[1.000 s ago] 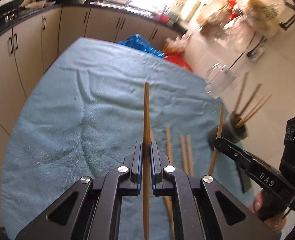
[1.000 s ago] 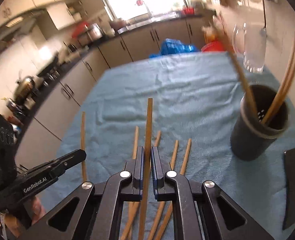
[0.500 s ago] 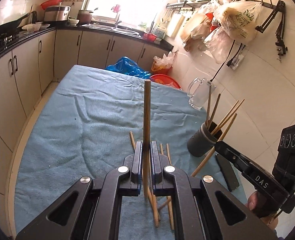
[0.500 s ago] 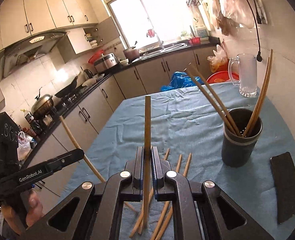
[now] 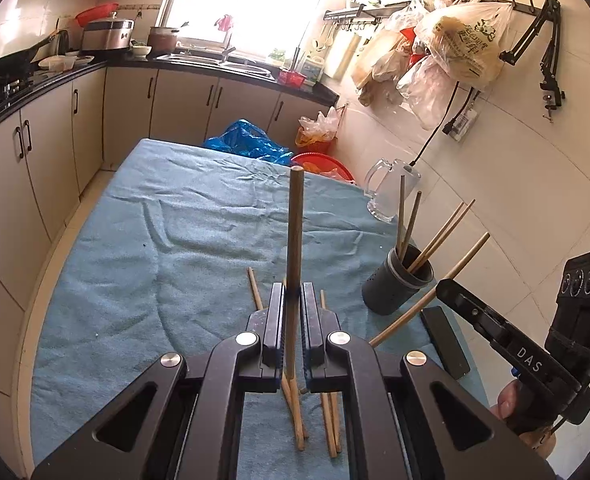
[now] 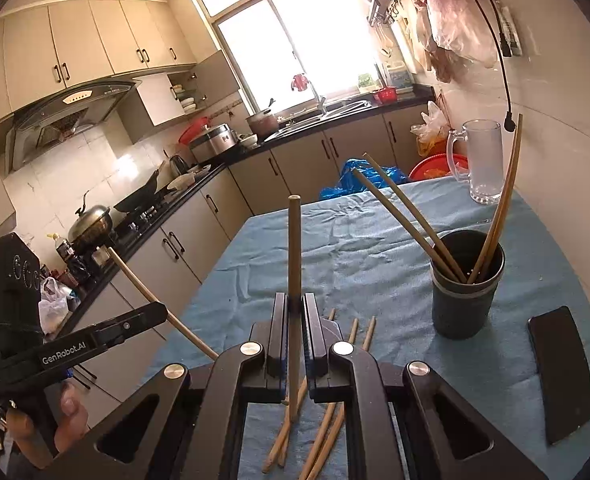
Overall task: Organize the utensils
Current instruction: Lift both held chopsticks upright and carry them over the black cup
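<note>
My left gripper (image 5: 293, 292) is shut on a wooden chopstick (image 5: 295, 232) that sticks up and forward, held above the blue towel (image 5: 199, 248). My right gripper (image 6: 294, 300) is shut on a second chopstick (image 6: 294, 248) in the same way. Each shows in the other's view: the right gripper (image 5: 443, 286) at the right, the left gripper (image 6: 161, 312) at the left, both with their sticks slanting. A dark holder cup (image 6: 467, 296) with several chopsticks stands on the towel to the right. Several loose chopsticks (image 6: 327, 420) lie on the towel below the grippers.
A glass mug (image 6: 481, 160) stands at the towel's far right corner. A flat black object (image 6: 563, 372) lies right of the cup. Kitchen cabinets (image 5: 27, 168) run along the left. A blue bag (image 5: 247, 144) and a red basin (image 5: 319, 162) sit beyond the table.
Both grippers have risen off the towel, each carrying its chopstick, and tilted up so more of the kitchen shows. The loose chopsticks stayed on the towel.
</note>
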Motion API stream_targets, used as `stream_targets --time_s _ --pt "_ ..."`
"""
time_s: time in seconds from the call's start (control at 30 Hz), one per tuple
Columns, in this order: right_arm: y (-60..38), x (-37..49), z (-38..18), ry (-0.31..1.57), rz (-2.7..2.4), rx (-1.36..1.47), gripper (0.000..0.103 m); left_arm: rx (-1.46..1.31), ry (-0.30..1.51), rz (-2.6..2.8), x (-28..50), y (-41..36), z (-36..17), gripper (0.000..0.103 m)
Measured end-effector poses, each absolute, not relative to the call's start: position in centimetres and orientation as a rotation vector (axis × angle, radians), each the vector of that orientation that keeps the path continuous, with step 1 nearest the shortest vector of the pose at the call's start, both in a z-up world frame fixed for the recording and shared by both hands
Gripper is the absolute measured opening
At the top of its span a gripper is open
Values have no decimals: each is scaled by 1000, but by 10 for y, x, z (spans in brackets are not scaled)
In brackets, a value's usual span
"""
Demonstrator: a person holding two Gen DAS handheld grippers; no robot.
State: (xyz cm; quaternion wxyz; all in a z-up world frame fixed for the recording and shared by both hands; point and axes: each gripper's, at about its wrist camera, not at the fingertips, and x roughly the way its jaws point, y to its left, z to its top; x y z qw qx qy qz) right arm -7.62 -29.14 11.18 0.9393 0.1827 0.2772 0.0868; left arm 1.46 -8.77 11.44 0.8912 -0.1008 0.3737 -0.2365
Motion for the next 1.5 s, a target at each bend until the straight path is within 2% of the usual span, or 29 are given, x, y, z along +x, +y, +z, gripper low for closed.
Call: stream_targets --time_s 0.4,0.83,1.5 --pt "-295 -80 116 549 181 382 7 -240 801 -491 20 -86 112 7" --pt "-314 -96 131 489 143 396 7 -216 759 -522 13 -96 134 7" --pt "-363 -122 143 419 62 454 7 -147 720 -625 7 -156 167 7"
